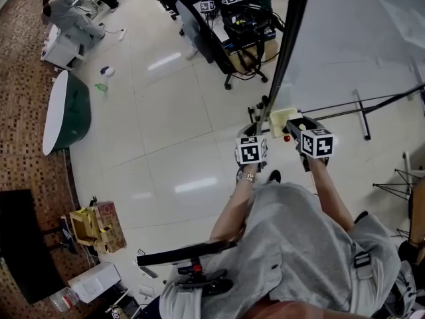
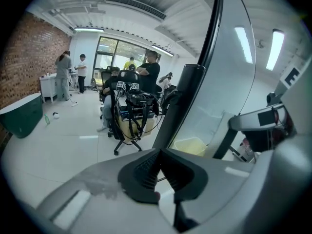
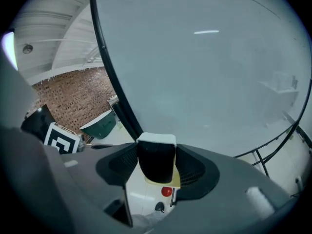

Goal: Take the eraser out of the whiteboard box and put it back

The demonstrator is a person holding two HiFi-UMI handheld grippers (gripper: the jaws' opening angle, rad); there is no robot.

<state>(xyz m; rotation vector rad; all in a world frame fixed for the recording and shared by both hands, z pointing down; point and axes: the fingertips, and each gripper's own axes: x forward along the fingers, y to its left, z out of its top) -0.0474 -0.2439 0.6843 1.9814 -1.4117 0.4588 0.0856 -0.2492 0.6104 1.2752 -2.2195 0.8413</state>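
The eraser, black with a white top, stands upright between the pads of my right gripper, which is shut on it. The eraser hangs above the pale yellow whiteboard box, in front of the whiteboard. A red round thing shows below the box. In the head view the right gripper is at the box, and the left gripper is just left of it. In the left gripper view the left gripper has its black pads together, holding nothing, with the box beyond.
The whiteboard's black frame and stand legs run past the box. A desk with cables and an office chair stand behind. There is a green tub at left, a cardboard box at lower left, and people far back.
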